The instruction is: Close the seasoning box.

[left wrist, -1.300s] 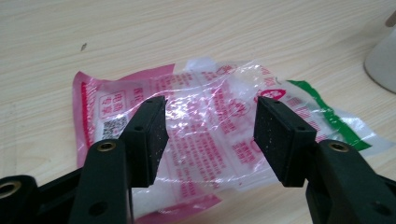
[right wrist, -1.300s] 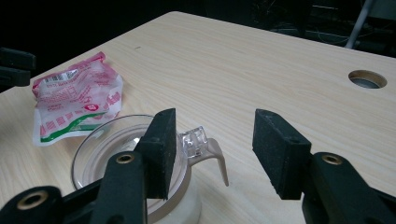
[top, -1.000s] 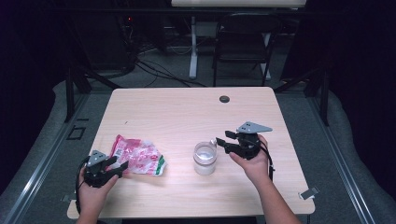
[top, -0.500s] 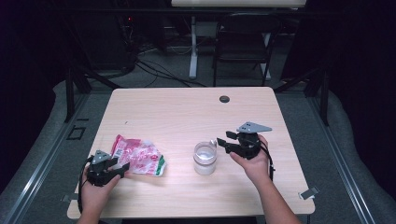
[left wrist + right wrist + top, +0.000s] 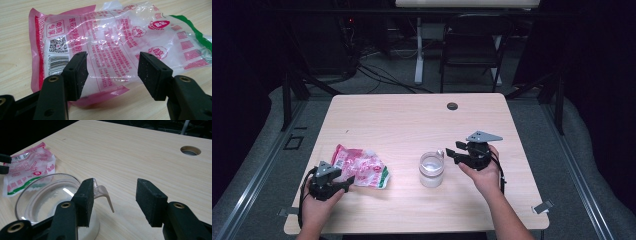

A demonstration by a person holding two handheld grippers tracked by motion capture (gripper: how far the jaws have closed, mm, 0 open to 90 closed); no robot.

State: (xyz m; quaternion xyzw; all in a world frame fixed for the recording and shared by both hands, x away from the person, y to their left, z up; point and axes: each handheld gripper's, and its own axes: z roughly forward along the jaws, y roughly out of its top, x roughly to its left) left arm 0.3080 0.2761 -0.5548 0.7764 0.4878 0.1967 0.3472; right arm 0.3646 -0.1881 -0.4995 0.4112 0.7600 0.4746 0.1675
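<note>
The tabletop (image 5: 412, 120) carries a crinkled pink packet (image 5: 360, 167) near the left front and a clear glass cup (image 5: 431, 169) with a handle at centre. The left claw (image 5: 346, 183) gapes at the packet's near edge, seemingly lined up to pinch it. The right claw (image 5: 452, 151), also released, hovers just beside the cup's handle, probably to steady it

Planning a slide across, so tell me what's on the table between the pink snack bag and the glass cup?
Nothing: in the high view only bare tabletop separates the snack bag from the glass cup.
</note>
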